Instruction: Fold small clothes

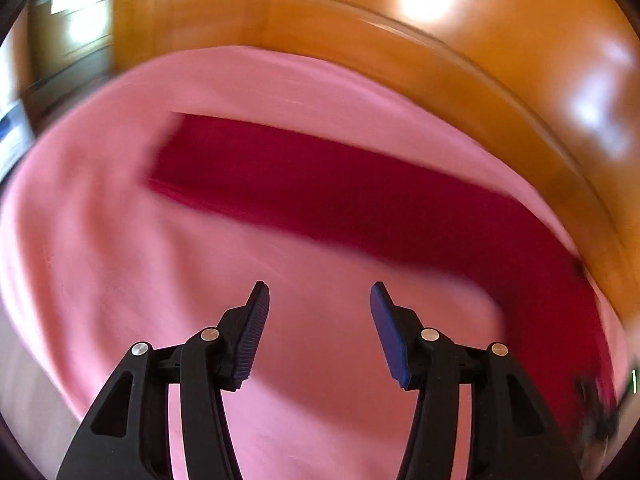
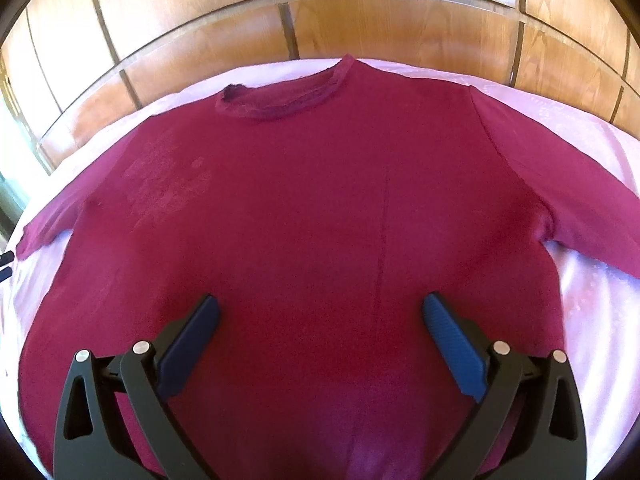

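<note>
Lying flat on the pink sheet (image 2: 592, 152), the red sweater (image 2: 304, 208) spread out under and ahead of the right gripper (image 2: 320, 310), whose jaws were open and empty. The left gripper (image 1: 316, 296) was open too, its sleeve (image 1: 320, 192) ahead. Soft, light, floppy; pinch a sleeve end.

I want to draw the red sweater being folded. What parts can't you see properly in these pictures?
- Sweater bottom hem: right wrist view, hidden behind the right gripper and cut off by the lower edge.
- Right sleeve end: right wrist view, cut off by the edge.
- Left sleeve: left wrist view, smeared by motion blur, so its cuff is unclear.
- Small dark object: left wrist view, too blurred to identify.
- Left gripper: open, nothing between its fingers.
</note>
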